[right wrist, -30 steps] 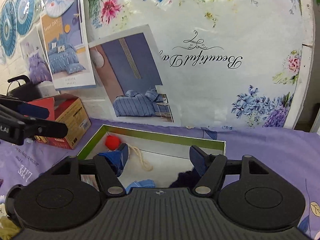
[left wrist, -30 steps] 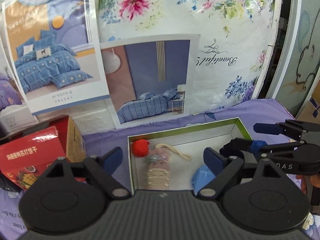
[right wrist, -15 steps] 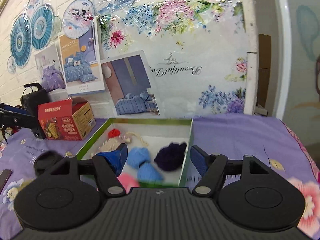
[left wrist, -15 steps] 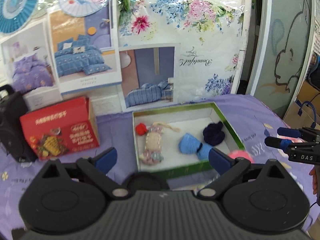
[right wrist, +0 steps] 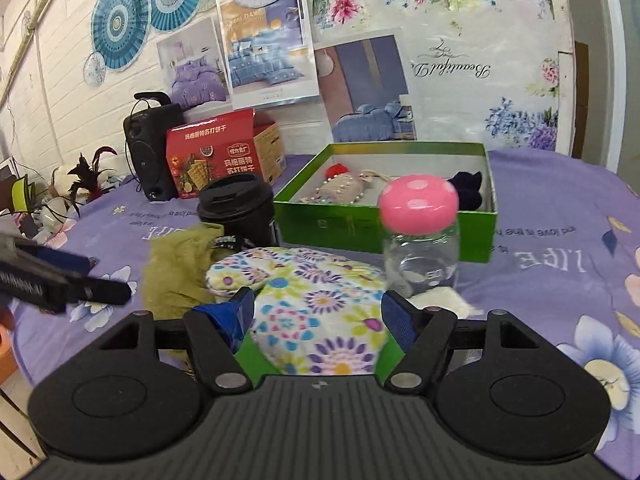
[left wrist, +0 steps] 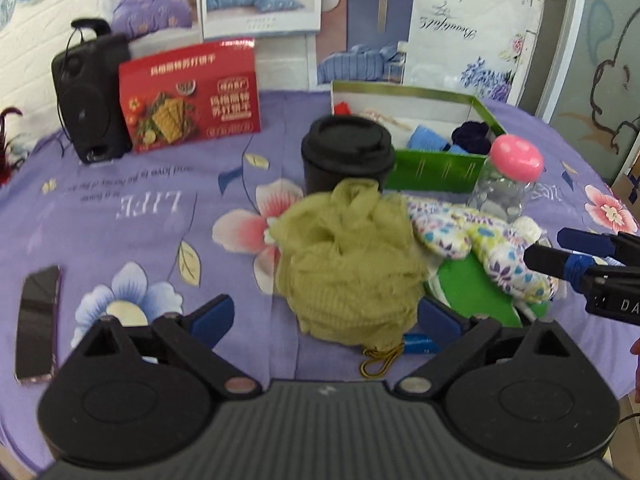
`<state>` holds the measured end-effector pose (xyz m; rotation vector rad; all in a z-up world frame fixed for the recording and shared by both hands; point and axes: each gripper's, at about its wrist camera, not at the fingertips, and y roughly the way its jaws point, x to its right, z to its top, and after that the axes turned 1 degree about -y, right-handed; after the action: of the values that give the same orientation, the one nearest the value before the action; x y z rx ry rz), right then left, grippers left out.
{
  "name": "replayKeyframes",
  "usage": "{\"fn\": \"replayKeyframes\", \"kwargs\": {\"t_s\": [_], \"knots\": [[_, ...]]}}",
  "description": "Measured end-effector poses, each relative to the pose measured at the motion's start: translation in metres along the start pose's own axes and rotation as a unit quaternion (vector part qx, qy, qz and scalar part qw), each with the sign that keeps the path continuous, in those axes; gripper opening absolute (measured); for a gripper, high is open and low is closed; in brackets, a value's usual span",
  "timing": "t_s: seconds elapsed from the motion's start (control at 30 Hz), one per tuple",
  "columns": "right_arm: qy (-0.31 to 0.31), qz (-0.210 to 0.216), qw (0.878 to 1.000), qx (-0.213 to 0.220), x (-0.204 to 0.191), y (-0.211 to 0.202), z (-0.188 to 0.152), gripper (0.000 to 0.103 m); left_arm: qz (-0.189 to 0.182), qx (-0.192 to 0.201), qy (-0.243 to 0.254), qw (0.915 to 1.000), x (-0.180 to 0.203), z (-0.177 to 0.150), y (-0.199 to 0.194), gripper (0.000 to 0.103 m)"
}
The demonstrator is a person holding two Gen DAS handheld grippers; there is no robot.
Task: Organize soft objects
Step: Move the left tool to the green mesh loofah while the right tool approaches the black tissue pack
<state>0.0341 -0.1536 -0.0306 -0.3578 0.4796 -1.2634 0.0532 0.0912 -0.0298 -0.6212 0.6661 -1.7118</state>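
Jaws of the left gripper [left wrist: 324, 316] had just been opening and stood wide around an olive mesh bundle [left wrist: 348, 264], untouched. Beside it lay a floral mitt [right wrist: 320, 304], flanked by the right gripper [right wrist: 318, 312], its jaws parted, contact unclear. Behind stood the green box [right wrist: 384, 224].

Two low wrist views, shared green box [left wrist: 436, 168]

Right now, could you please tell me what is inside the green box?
The green box holds a red pompom, a beige pouch and a navy item; the pink-capped jar hides the middle.
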Motion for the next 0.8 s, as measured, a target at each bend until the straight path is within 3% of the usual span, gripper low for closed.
{"fn": "replayKeyframes", "kwargs": {"t_s": [0.17,0.27,0.37,0.43,0.57,0.67,0.8], "knots": [[0.020,-0.018,1.000,0.006,0.011,-0.014,-0.007,0.056,-0.016,0.004,0.030,0.9994,0.016,0.008,0.019,0.098],[0.052,-0.035,0.998,0.010,0.027,-0.024,-0.012,0.057,0.008,-0.008,0.037,0.9992,0.020,0.013,0.041,0.098],[0.080,-0.054,0.995,0.009,0.045,-0.030,-0.019,0.057,0.031,-0.030,0.016,0.9989,0.010,0.015,0.060,0.100],[0.087,-0.071,0.994,0.003,0.052,-0.030,-0.023,0.057,0.025,-0.038,-0.014,0.9989,-0.005,0.013,0.061,0.101],[0.087,-0.078,0.993,-0.010,0.059,-0.022,-0.029,0.057,0.049,-0.042,-0.040,0.9971,-0.031,0.007,0.057,0.103],[0.085,-0.077,0.993,-0.019,0.062,-0.008,-0.030,0.057,0.037,-0.052,-0.063,0.9960,-0.040,0.005,0.056,0.102],[0.062,-0.112,0.991,-0.048,0.068,0.012,-0.032,0.057,0.047,-0.048,-0.040,0.9970,-0.031,0.005,0.056,0.103]]}}
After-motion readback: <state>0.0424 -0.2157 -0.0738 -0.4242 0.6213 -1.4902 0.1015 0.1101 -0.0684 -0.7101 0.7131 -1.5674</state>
